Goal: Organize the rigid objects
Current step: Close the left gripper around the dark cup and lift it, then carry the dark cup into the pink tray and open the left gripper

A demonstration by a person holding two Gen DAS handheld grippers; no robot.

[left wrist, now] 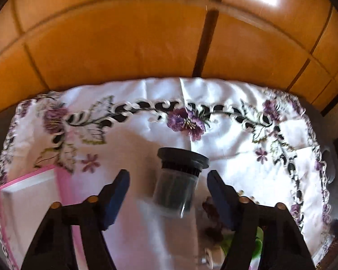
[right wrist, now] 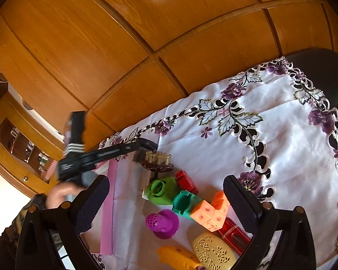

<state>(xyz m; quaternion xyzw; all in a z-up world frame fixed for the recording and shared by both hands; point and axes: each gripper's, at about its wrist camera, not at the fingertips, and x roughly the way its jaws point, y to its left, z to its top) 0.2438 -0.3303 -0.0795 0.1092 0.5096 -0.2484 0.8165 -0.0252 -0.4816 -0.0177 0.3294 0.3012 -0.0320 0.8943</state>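
Blur softens the dark jar (left wrist: 178,182) lying between the left gripper (left wrist: 167,194) jaws, which stand apart and clear of it, on the embroidered cloth (left wrist: 133,148) over the tabletop. Left of it a pink box (left wrist: 31,193) is cut off. The right gripper (right wrist: 166,204) gapes wide over toy pieces (right wrist: 210,211); its fingers hide some.

Glossy varnished wood cabinet (right wrist: 115,51), satiny embroidered tablecloth (left wrist: 146,148), smoky clear plastic jar (left wrist: 175,193), glossy plastic toy blocks (right wrist: 211,213).
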